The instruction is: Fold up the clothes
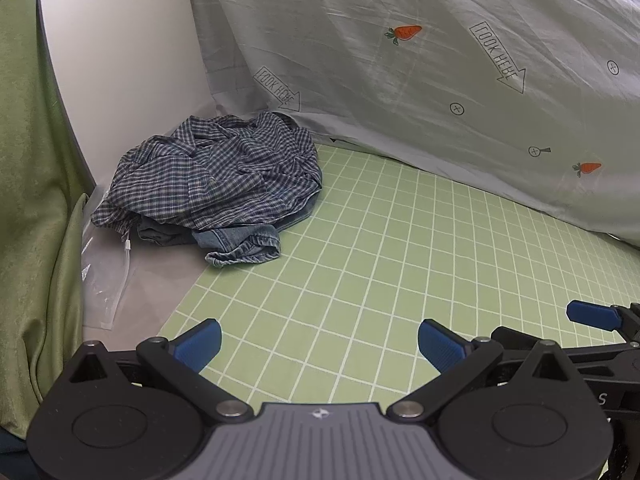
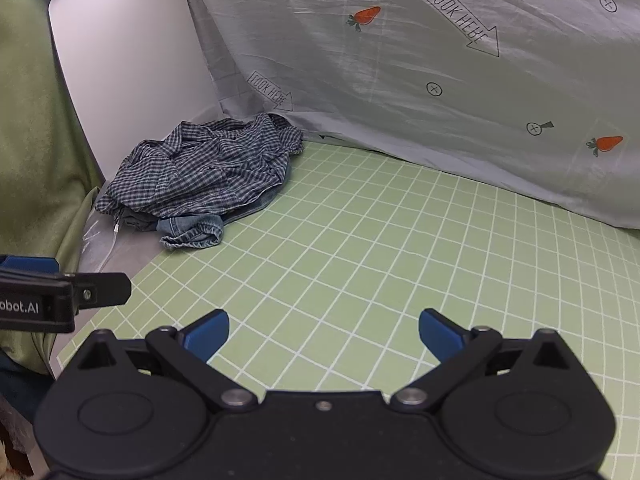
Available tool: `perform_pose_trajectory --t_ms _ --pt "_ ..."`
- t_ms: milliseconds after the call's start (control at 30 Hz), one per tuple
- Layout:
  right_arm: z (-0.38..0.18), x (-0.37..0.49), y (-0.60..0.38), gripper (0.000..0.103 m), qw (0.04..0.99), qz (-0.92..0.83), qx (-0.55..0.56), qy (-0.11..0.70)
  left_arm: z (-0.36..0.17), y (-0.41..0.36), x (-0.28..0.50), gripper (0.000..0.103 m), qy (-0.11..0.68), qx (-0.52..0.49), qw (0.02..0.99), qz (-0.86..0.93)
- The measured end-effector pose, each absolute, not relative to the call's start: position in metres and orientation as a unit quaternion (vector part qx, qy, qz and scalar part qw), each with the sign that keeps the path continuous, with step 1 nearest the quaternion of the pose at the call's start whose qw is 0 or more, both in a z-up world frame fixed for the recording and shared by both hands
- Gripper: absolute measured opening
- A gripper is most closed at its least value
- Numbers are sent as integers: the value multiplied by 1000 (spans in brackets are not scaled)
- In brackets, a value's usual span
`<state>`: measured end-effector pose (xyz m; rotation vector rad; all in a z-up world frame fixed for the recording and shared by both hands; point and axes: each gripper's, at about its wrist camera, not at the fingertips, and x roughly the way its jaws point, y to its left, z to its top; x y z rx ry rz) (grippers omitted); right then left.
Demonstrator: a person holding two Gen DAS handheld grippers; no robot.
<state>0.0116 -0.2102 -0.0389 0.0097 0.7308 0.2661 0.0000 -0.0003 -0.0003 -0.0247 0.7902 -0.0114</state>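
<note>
Clothes are seen heaped and unfolded at the far left corner of the green grid mat in the left wrist view: a crumpled plaid shirt is piled over a denim garment, whose hem spills out toward the near side. The pile is pressed against a white panel and the foot of a grey printed sheet hung along the mat's far edge. A clear plastic bag is noted just left of the pile, off the mat. The left gripper is held low at the near edge, its blue pads spread wide with nothing between them; the pile lies well apart from it. Part of the right gripper is caught at the right margin. In the right wrist view, the same plaid shirt and denim garment are seen in the same far left corner. The right gripper is likewise held wide apart and unloaded over bare mat, with the left gripper's body at the left margin. No fold is judged to have been made; every garment remains to be drawn out, flattened and folded.
</note>
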Motion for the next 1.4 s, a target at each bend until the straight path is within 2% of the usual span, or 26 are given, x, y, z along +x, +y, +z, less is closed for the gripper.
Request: perform_pose_trajectory --t_ms 1400 --pt "-43 11 -209 102 930 112 -11 351 -10 -17 5 103 403 -4 915 -8"
